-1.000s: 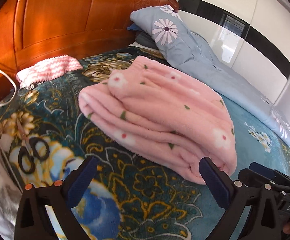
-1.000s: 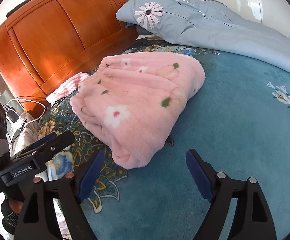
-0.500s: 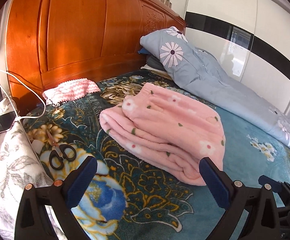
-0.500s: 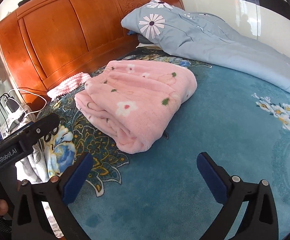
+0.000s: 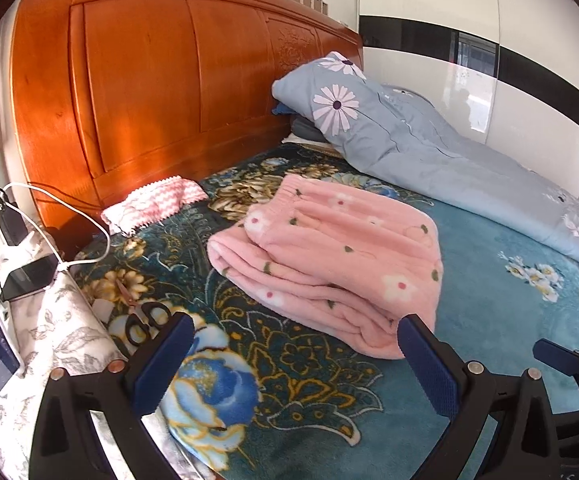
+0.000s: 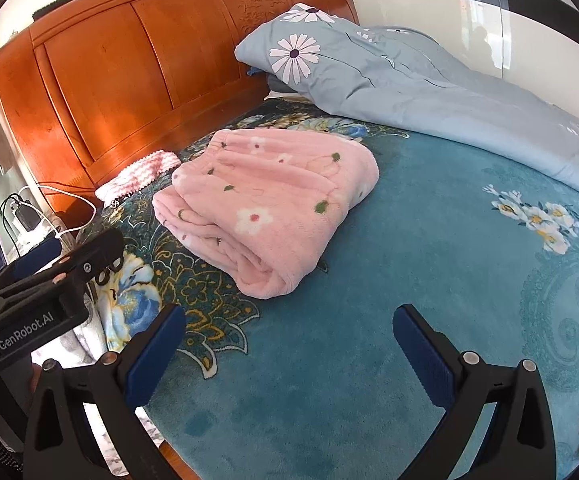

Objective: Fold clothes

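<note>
A pink fleece garment with flower print (image 5: 329, 256) lies folded in a thick bundle on the blue floral bed cover (image 5: 281, 364). It also shows in the right wrist view (image 6: 269, 200). My left gripper (image 5: 295, 354) is open and empty, held back from the bundle's near edge. My right gripper (image 6: 289, 344) is open and empty, above the bed cover (image 6: 429, 240) in front of the bundle. The left gripper's body (image 6: 41, 284) shows at the left of the right wrist view.
A wooden headboard (image 5: 149, 80) stands behind. A grey-blue flowered duvet (image 5: 429, 152) lies at the far right. A pink-white knitted piece (image 5: 153, 200) lies by the headboard. Scissors (image 5: 145, 320), a phone (image 5: 29, 276) and cables (image 5: 49, 204) sit at the left bed edge.
Both grippers have pulled back and up from the folded pink garment, which now looks smaller and farther away. The garment has not moved.
</note>
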`<state>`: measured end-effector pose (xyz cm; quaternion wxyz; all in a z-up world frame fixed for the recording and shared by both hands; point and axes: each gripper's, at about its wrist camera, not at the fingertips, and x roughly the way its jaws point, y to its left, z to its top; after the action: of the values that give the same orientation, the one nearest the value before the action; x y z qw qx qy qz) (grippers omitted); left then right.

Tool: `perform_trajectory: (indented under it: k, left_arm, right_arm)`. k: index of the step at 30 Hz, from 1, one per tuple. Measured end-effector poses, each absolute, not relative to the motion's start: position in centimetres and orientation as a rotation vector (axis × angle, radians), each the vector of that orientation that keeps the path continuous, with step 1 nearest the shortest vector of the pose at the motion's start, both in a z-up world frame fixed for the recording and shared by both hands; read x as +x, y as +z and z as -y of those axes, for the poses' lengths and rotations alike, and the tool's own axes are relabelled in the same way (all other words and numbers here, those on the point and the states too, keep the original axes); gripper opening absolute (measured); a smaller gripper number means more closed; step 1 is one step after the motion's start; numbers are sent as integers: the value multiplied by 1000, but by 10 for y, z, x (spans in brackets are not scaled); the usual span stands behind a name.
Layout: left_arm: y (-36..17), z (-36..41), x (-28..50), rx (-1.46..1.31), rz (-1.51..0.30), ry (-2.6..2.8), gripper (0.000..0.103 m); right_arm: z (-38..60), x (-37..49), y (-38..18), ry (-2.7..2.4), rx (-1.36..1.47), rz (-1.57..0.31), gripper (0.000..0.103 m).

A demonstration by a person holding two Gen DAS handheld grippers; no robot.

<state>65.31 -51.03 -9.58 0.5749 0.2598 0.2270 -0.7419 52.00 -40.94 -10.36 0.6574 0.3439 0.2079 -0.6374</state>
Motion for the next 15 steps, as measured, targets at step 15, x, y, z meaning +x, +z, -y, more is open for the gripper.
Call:
perform_trajectory:
  k: [15]
  left_arm:
    - [-115, 513, 646, 699, -608, -1714, 103]
  right_arm:
    - [406, 520, -105, -1433, 802, -483, 103]
